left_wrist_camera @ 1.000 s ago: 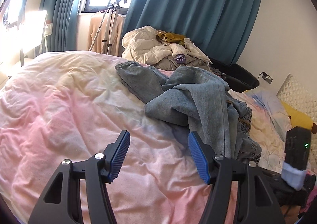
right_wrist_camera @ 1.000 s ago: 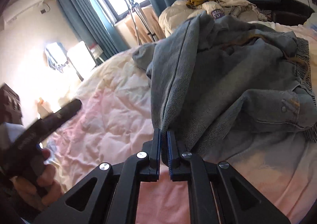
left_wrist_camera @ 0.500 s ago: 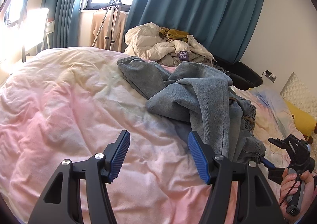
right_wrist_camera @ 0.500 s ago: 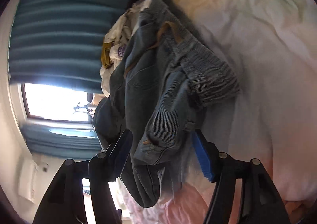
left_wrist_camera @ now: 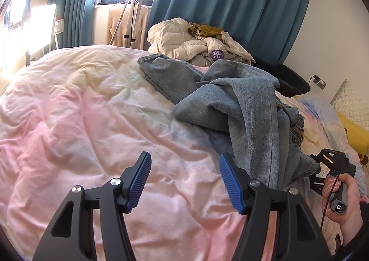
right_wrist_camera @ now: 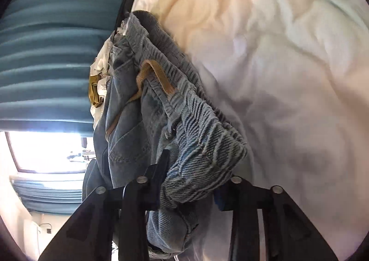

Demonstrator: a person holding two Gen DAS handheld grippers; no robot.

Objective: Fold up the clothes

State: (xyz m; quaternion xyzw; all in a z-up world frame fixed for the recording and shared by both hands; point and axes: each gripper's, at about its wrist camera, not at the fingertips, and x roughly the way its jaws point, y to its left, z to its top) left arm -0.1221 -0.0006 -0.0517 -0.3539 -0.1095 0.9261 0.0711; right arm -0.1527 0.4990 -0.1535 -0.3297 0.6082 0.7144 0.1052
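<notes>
Crumpled blue jeans (left_wrist_camera: pixel 242 104) lie on the pink and cream duvet (left_wrist_camera: pixel 80 122), right of centre. My left gripper (left_wrist_camera: pixel 184 180) hovers open over bare duvet, its right finger just beside a hanging jeans leg. My right gripper (right_wrist_camera: pixel 191 182) is turned on its side at the elastic waistband (right_wrist_camera: pixel 203 145). Its jaws stand half closed, and bunched denim fills the gap and presses on both fingers. From the left wrist view, the right gripper (left_wrist_camera: pixel 332 164) sits at the jeans' lower right edge, held by a hand (left_wrist_camera: pixel 346 198).
A heap of cream and mustard clothes (left_wrist_camera: pixel 196 41) lies at the bed's far side, before teal curtains (left_wrist_camera: pixel 230 7). A garment stand (left_wrist_camera: pixel 133 7) with a tan top is by the window. A yellow pillow (left_wrist_camera: pixel 355 131) lies at the right.
The right gripper let go of a jeans leg, rolled onto its side, opened around the waistband, and has now narrowed onto it. The left gripper stayed open and barely moved.
</notes>
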